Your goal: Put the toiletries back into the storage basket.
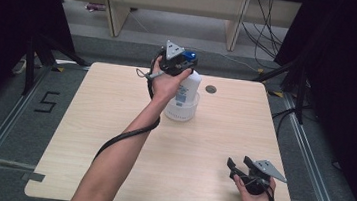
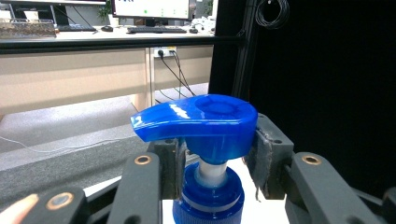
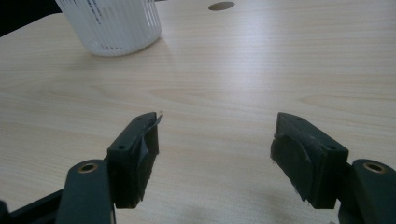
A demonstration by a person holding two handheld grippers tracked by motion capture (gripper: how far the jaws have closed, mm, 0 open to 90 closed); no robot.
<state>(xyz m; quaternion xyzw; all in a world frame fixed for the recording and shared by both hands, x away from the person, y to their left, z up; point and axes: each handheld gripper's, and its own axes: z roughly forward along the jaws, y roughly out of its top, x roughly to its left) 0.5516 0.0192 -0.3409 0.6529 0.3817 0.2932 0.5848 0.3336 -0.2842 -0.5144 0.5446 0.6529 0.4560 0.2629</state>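
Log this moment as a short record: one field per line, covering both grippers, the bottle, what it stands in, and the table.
left gripper: shut on the pump bottle, its fingers on either side of the neck, under the blue pump head
right gripper: open, holds nothing, low over the table's near right part
pump bottle: white, blue pump on top, upright
white ribbed cup: the bottle stands in it, far middle of the table
table: light wood, round hole right of the bottle
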